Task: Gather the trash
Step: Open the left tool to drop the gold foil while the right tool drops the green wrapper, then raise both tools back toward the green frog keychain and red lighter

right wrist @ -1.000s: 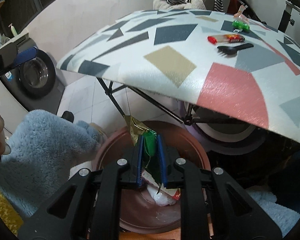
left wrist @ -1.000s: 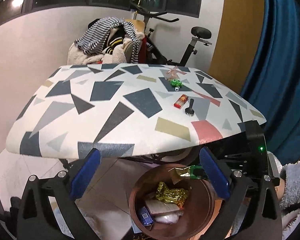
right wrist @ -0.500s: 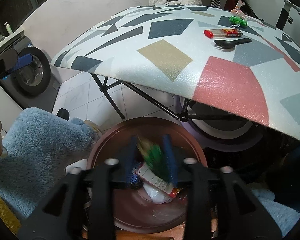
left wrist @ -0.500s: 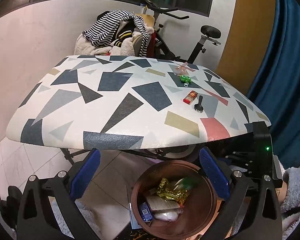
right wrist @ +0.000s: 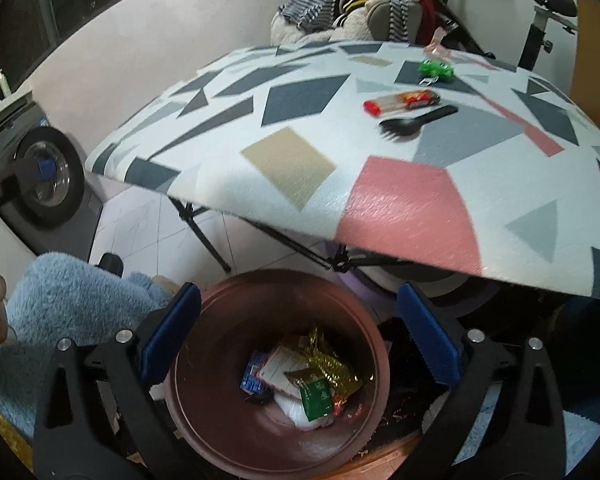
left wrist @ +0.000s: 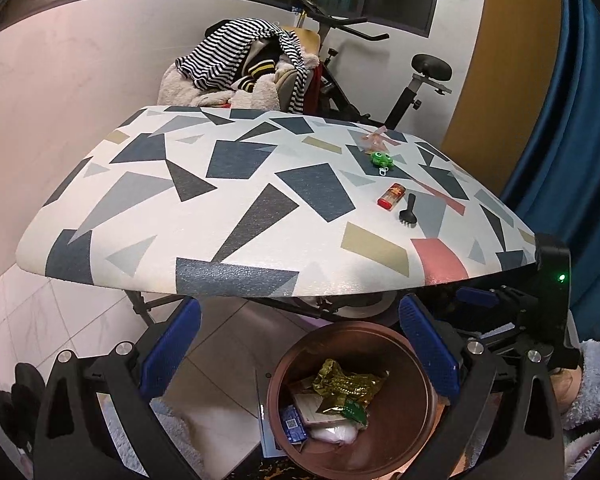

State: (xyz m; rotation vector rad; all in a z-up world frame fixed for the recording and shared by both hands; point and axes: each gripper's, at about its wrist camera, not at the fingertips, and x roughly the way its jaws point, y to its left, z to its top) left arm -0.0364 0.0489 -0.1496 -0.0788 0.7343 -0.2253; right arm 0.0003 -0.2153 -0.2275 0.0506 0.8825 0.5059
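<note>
From the left wrist view, the left gripper (left wrist: 298, 344) hangs with its blue-padded jaws spread wide and nothing between them, above a round brown bin (left wrist: 420, 364) that stands on the tiled floor just under the near edge of a table (left wrist: 236, 216) covered in grey, navy, tan and pink shapes. Inside the bin lie a crumpled gold wrapper (left wrist: 346, 380), a green packet (left wrist: 354, 410), a small blue packet (left wrist: 294, 426) and some white paper. On the tabletop, toward its right side, a red lighter (left wrist: 391, 195) lies just beside a black spork (left wrist: 408, 209), with a green toy (left wrist: 381, 159) farther back and a bit of pink clear wrapping (left wrist: 374, 138) beyond that. From the right wrist view, the right gripper (right wrist: 298, 340) is directly over the same bin (right wrist: 220, 320), its jaws opening and already wide apart, with nothing between the pads; the green packet (right wrist: 315, 396) lies loose in the bin beside the gold wrapper (right wrist: 332, 366). A fluffy blue sleeve (right wrist: 80, 300) fills the lower left, and the lighter (right wrist: 400, 101), spork (right wrist: 416, 119) and green toy (right wrist: 436, 69) rest on the table (right wrist: 292, 168) above.
</note>
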